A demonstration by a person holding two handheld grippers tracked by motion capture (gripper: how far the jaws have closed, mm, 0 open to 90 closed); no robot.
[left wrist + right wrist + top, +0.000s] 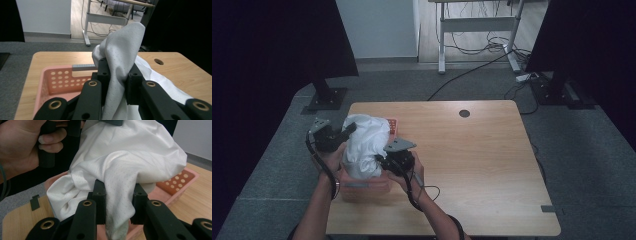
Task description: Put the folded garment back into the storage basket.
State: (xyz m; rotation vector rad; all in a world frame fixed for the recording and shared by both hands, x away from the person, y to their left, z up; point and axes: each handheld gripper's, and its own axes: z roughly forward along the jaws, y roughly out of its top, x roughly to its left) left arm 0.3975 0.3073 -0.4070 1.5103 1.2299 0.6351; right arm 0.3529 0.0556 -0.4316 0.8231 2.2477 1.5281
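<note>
Both grippers' fingers pinching white perforated cloth above pink plastic basket; thin folds liable to slip free.

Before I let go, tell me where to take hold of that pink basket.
Grip the pink basket by its bare perforated rim, at the wall away from the white cloth. Come from above with tongs astride the thin upright wall; cloth covers the rest.
</note>
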